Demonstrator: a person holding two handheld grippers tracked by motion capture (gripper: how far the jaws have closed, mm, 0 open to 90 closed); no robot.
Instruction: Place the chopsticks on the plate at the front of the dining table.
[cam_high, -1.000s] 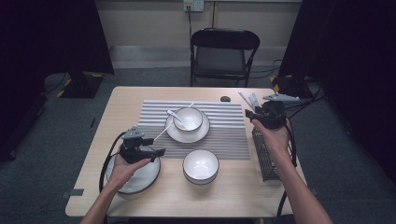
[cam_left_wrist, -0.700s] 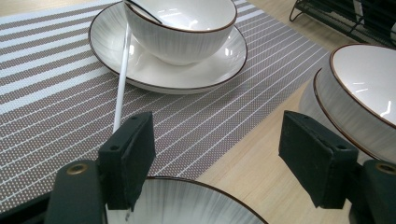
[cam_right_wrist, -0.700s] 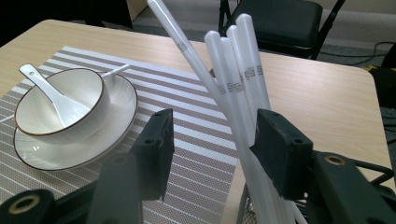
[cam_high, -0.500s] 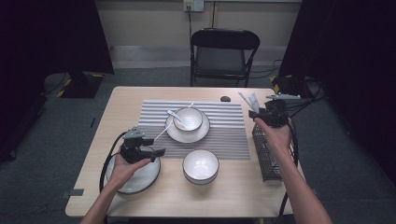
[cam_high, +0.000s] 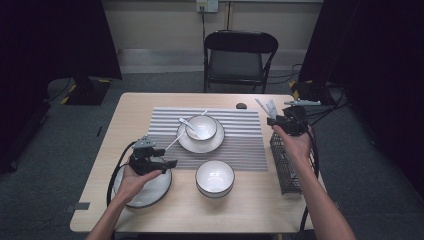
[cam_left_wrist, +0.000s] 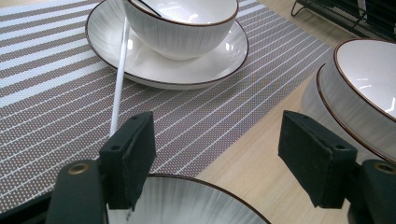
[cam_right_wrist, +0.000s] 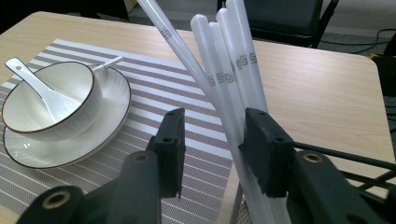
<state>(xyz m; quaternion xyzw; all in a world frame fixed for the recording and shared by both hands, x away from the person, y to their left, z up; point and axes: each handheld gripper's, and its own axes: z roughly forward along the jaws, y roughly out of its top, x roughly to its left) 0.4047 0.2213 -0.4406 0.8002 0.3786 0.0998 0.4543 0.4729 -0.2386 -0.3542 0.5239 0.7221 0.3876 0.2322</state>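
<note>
Between the right tongs (cam_right_wrist: 212, 149), white chopsticks (cam_right_wrist: 224, 70) stand nearly upright.

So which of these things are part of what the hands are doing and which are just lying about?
In use: right gripper, white chopsticks, wire rack, left gripper, plate under it.

Lying about: bowl with spoon on a plate, empty bowl, striped mat, chair.

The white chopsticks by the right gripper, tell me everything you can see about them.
The chopsticks are four glossy white sticks, plastic or ceramic by the look, each with a small grey square mark near its rounded top. They stand tilted in the black wire rack at the table's right edge. The right gripper has its jaws around their shafts and has just been closing; one stick rests against the right pad.
</note>
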